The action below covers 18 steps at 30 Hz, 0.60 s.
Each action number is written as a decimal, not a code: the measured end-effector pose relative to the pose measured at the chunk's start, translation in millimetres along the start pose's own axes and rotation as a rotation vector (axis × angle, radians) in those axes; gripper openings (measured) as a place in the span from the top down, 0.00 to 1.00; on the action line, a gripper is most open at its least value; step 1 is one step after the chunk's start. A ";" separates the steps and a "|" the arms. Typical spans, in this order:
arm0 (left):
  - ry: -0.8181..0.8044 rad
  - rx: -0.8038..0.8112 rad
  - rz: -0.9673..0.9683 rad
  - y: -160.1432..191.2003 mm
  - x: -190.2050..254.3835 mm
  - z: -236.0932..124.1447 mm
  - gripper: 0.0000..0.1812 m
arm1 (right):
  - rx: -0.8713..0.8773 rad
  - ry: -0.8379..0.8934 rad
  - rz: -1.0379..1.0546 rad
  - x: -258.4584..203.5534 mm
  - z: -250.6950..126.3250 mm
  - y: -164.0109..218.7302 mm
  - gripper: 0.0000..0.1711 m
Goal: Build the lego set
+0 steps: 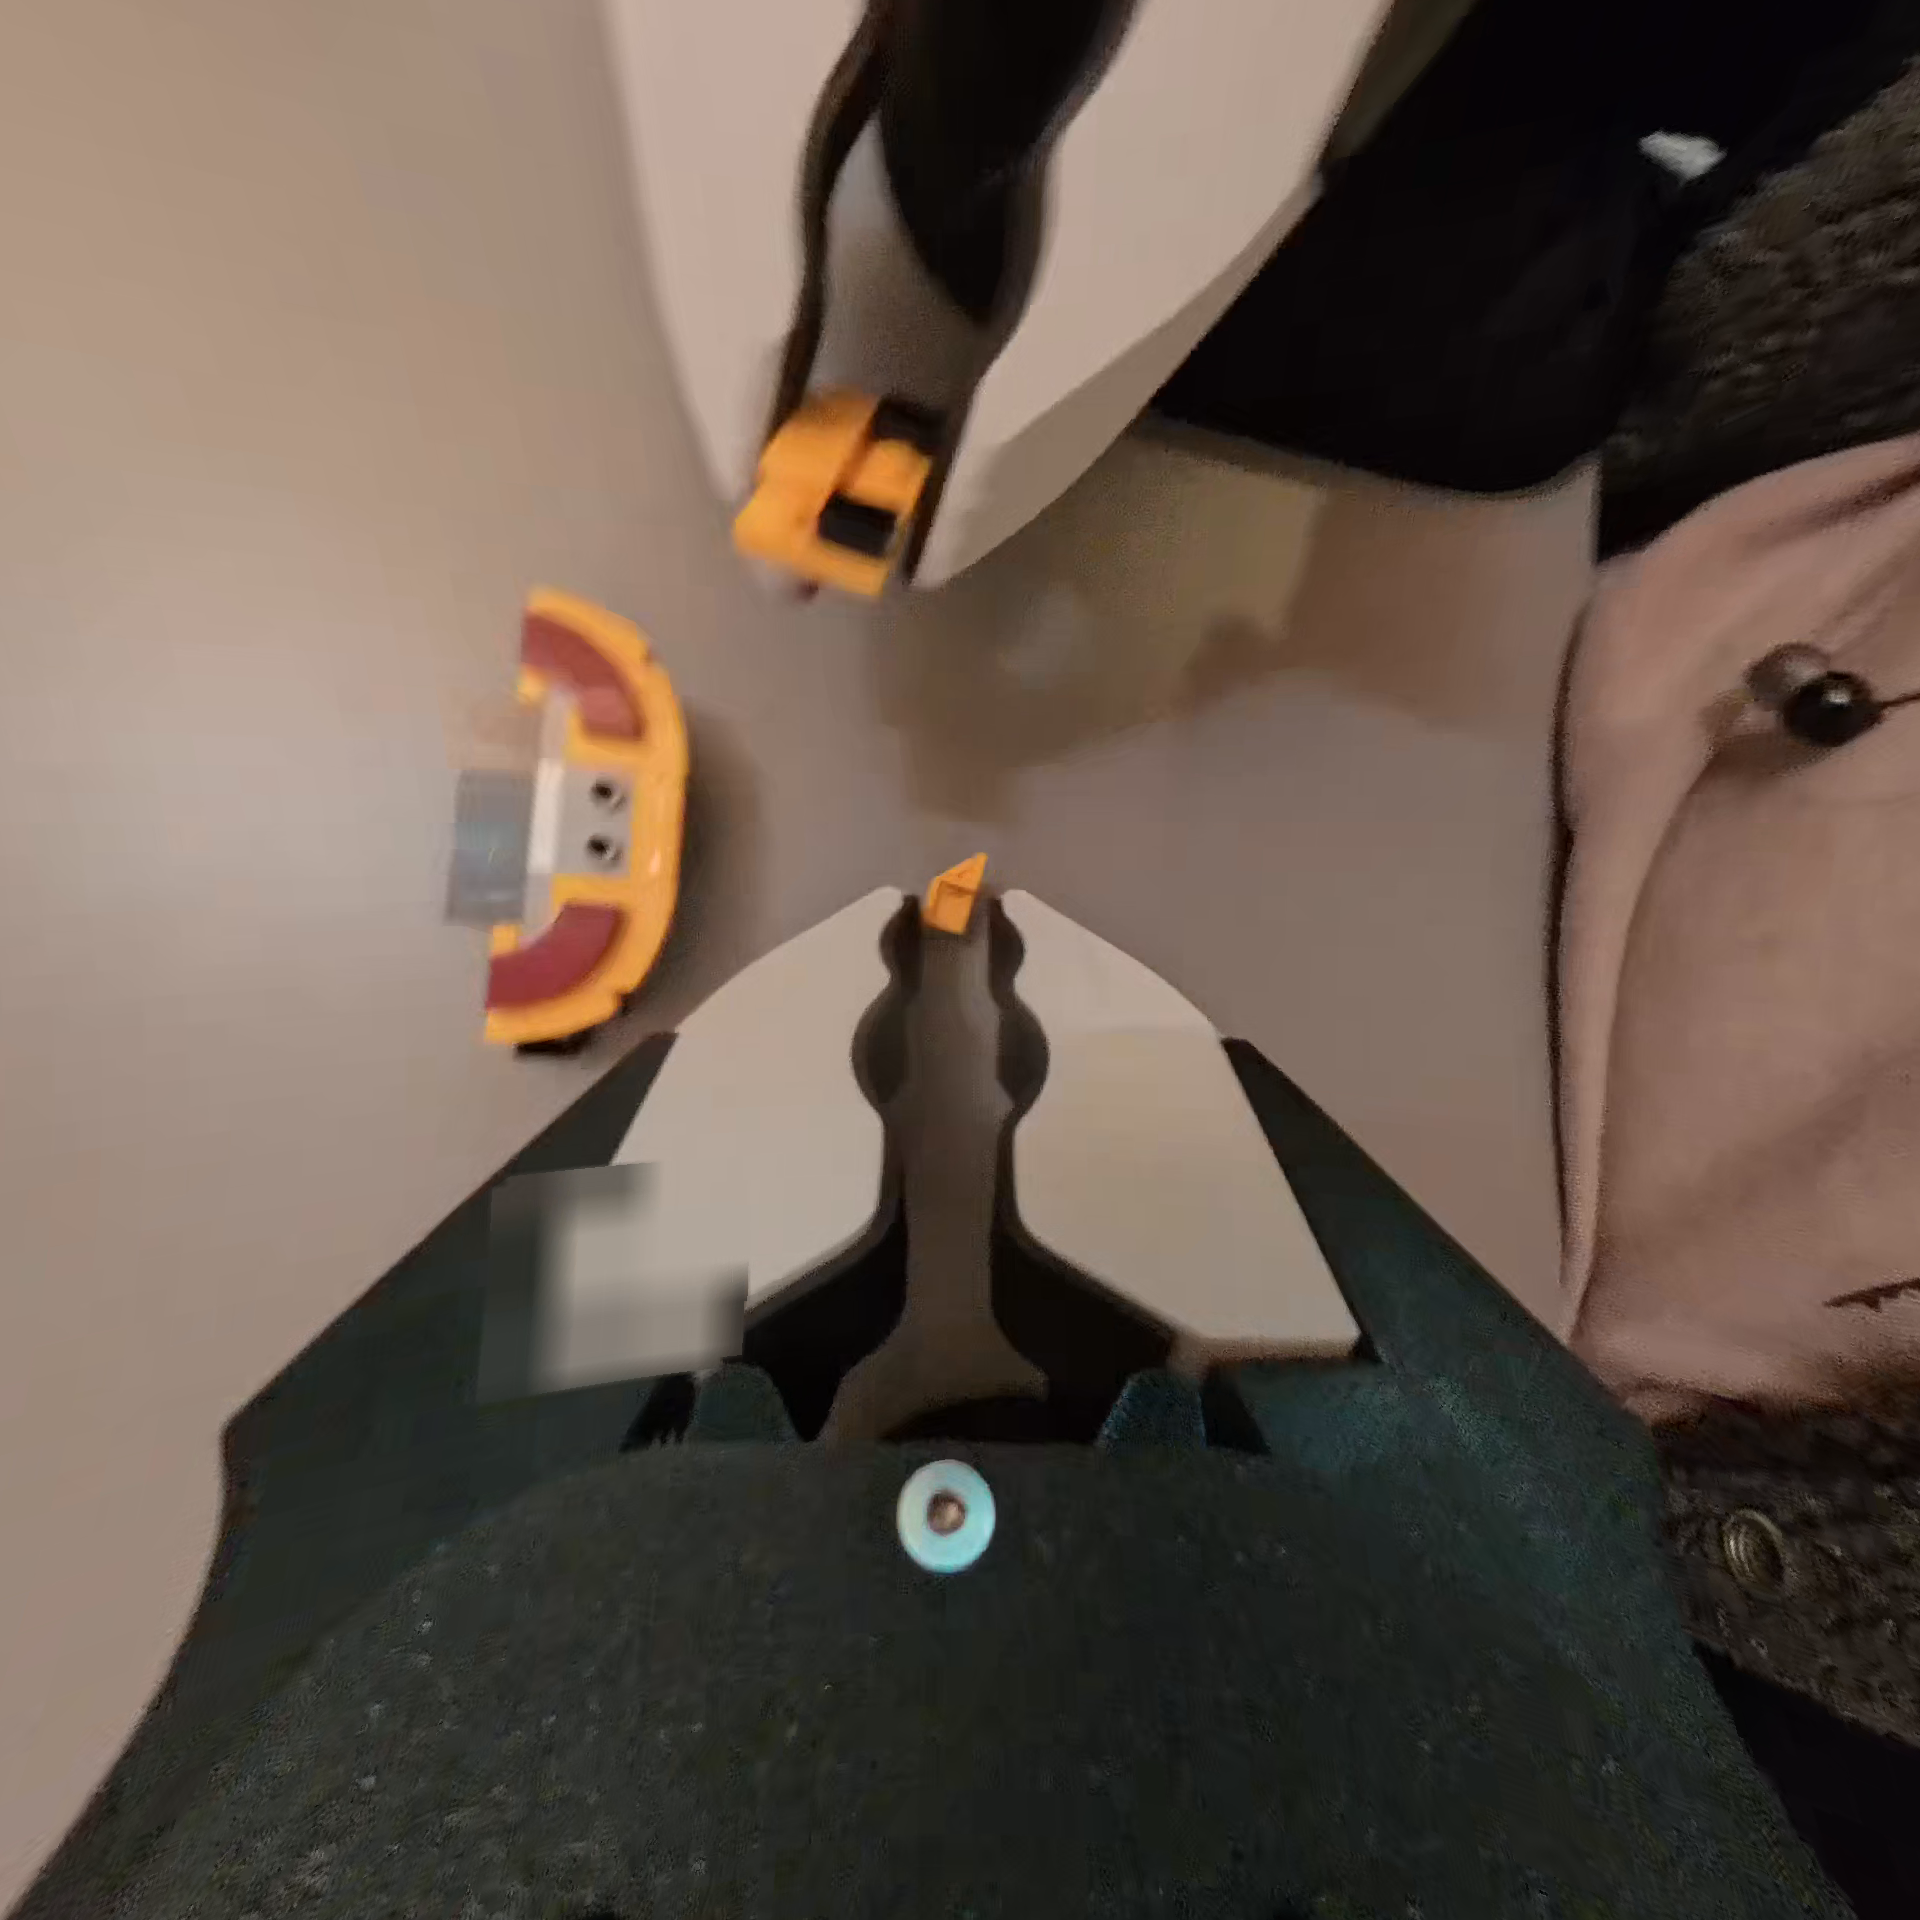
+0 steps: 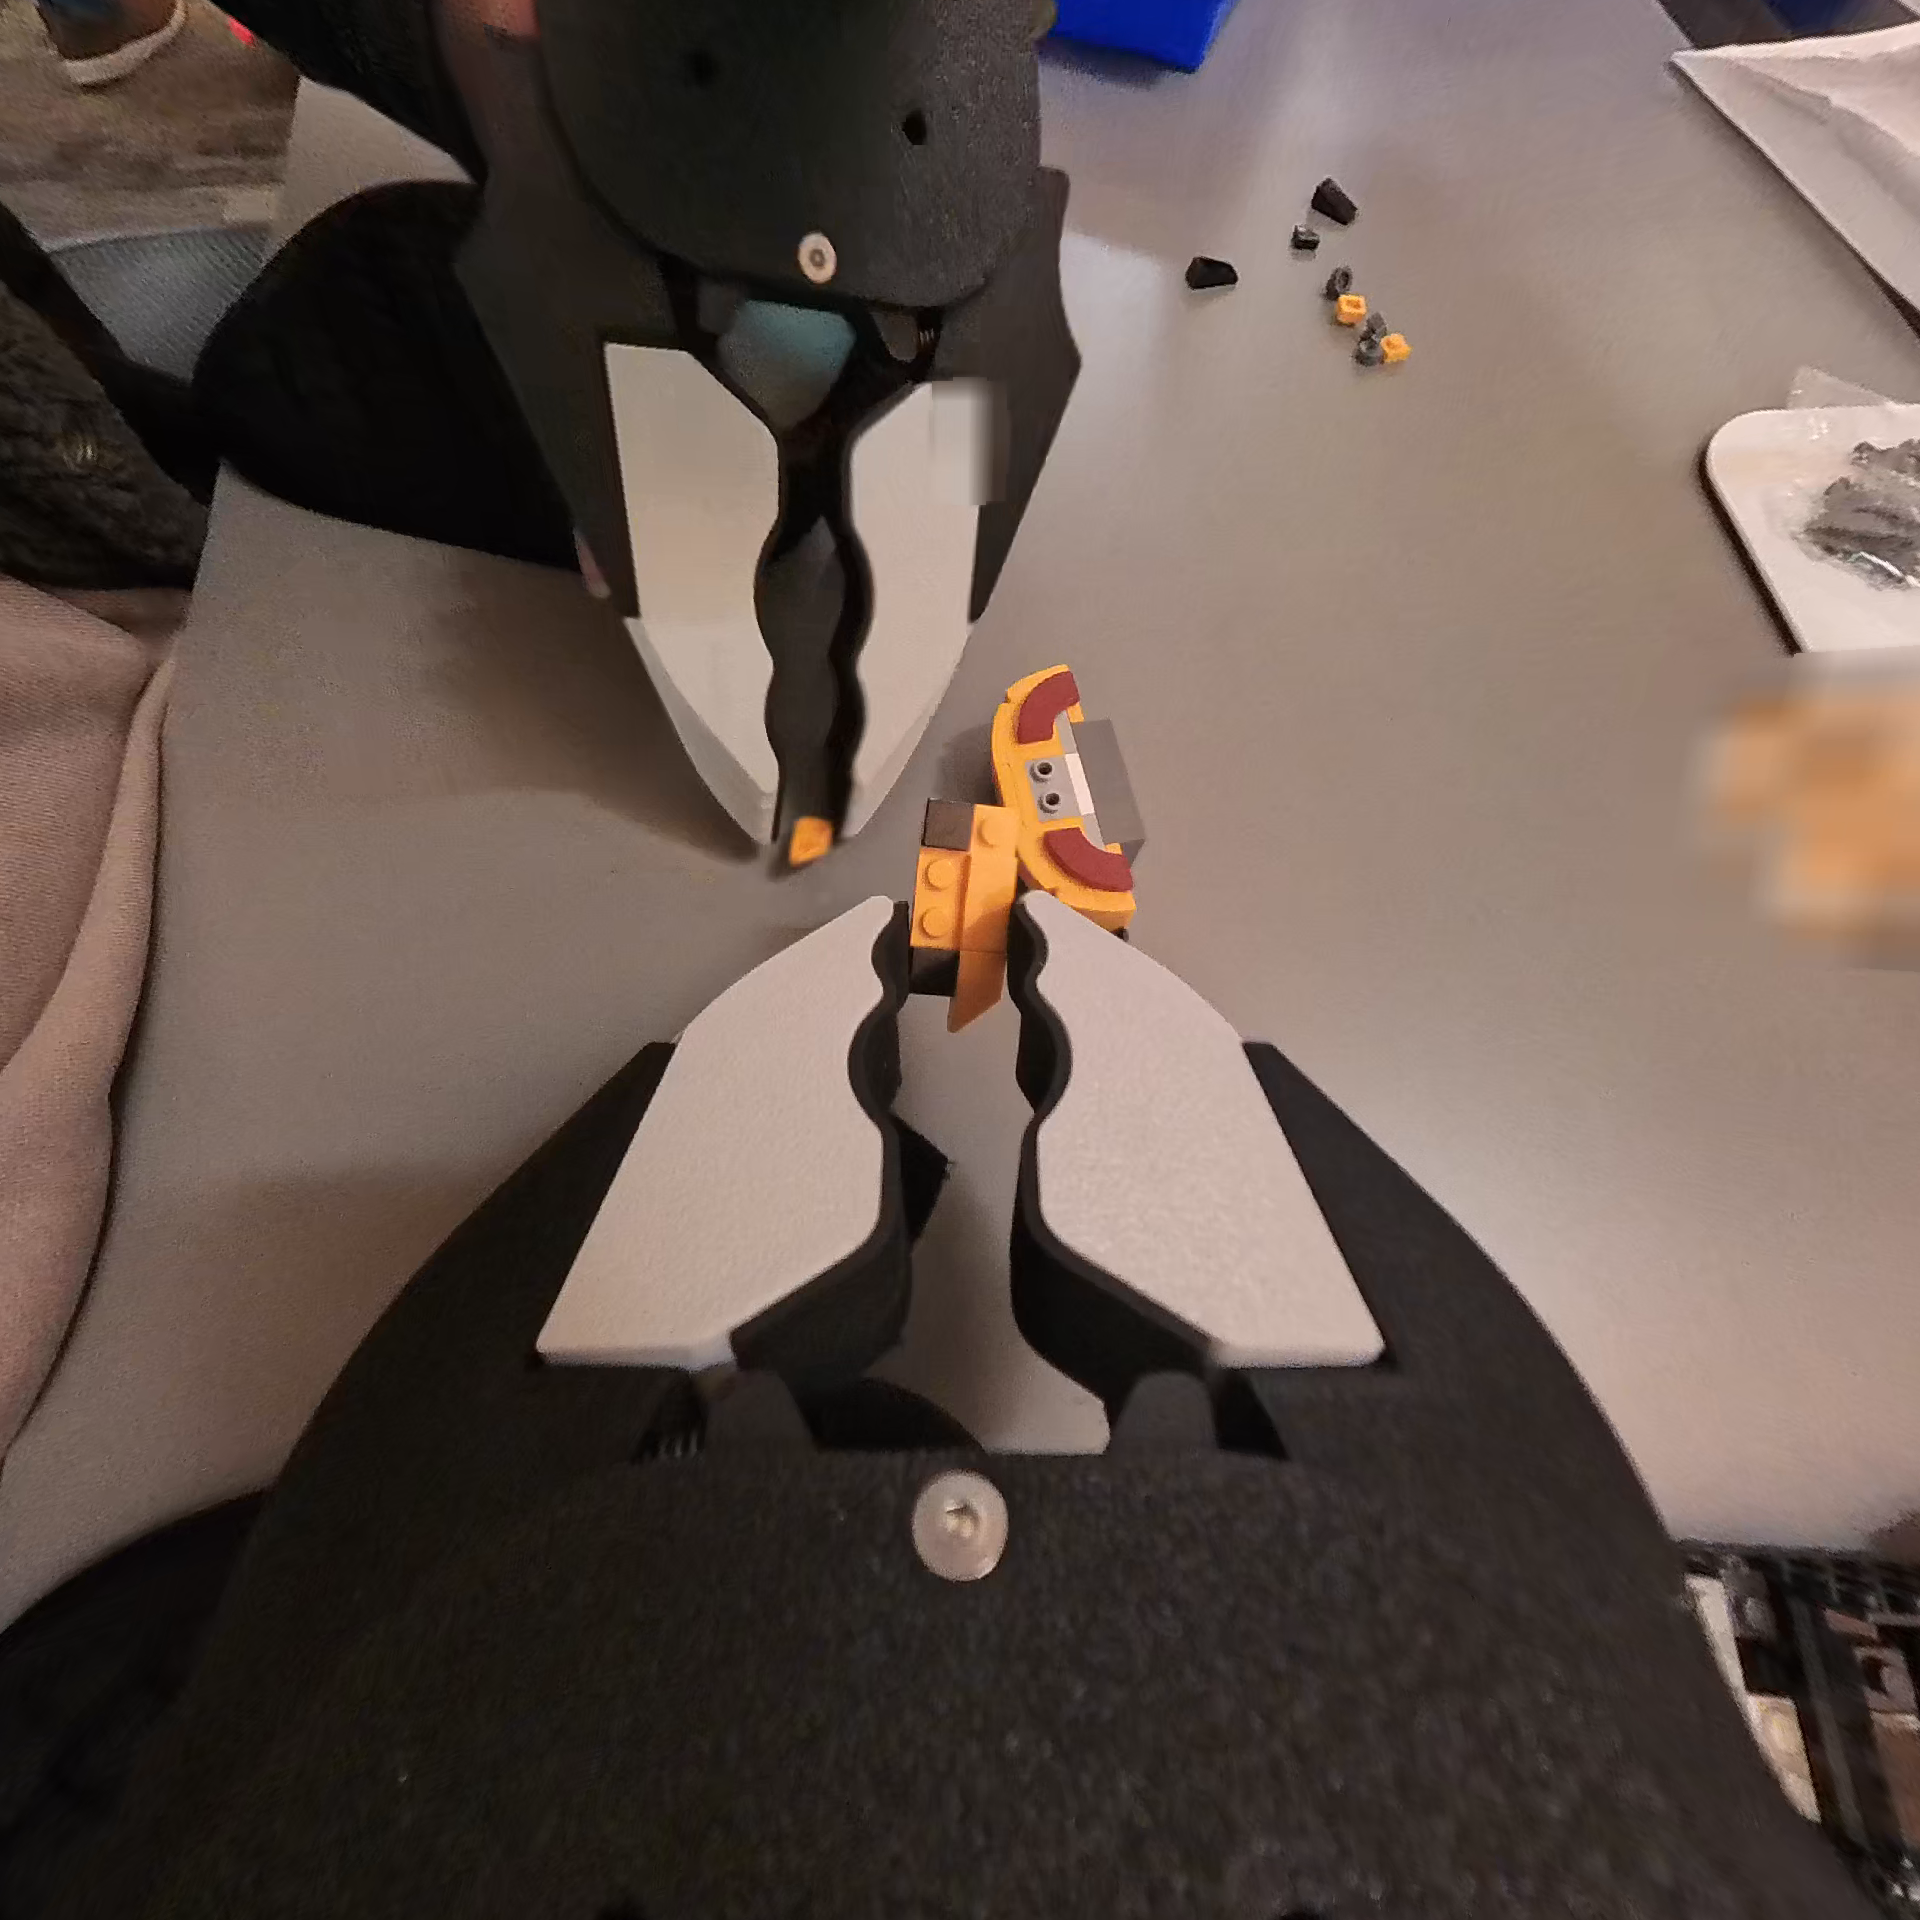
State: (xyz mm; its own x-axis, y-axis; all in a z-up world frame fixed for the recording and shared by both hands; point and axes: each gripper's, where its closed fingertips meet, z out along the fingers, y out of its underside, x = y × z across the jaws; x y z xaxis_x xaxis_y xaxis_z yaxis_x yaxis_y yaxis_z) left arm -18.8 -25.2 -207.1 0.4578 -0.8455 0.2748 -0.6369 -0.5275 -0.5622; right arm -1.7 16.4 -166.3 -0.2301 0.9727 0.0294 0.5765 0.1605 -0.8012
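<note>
My left gripper (image 1: pixel 954 906) is shut on a small orange sloped piece (image 1: pixel 956 899), held above the grey table; it also shows in the right wrist view (image 2: pixel 808 840) coming from the far side. My right gripper (image 2: pixel 956 920) is shut on an orange studded sub-assembly (image 2: pixel 961 904) with a grey block at its far end; in the left wrist view (image 1: pixel 831 488) this assembly hangs from the right gripper's tips. A curved orange and dark red assembly (image 2: pixel 1070 795) with grey parts lies on the table just beyond the right gripper, and shows in the left wrist view (image 1: pixel 587 816) at left.
Several small black and orange loose pieces (image 2: pixel 1351 307) lie at the far right of the table (image 2: pixel 1403 935). A white tray (image 2: pixel 1756 499) with a bag of dark parts stands at the right edge. White paper (image 2: pixel 1829 114) lies far right. A person's pink sleeve (image 1: pixel 1745 935) is near.
</note>
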 end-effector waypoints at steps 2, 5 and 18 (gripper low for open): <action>-0.084 -0.062 0.008 9.6 -13.0 -8.2 0.91 | -0.002 0.002 0.006 1.5 -0.1 1.3 0.90; -0.184 -0.108 0.059 13.6 -23.6 -26.0 0.90 | -0.010 0.001 0.005 1.1 1.0 2.7 0.90; -0.255 -0.237 0.268 1.2 -17.1 -4.8 0.92 | -0.015 0.012 0.004 2.4 -0.4 3.1 0.90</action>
State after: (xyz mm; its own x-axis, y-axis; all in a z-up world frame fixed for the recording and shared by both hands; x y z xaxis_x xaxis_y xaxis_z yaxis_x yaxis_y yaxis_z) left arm -30.4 -11.8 -208.8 0.3767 -0.9233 -0.0747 -0.8651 -0.3218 -0.3849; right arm -0.2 19.3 -168.5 -0.2189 0.9752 0.0335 0.5891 0.1594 -0.7922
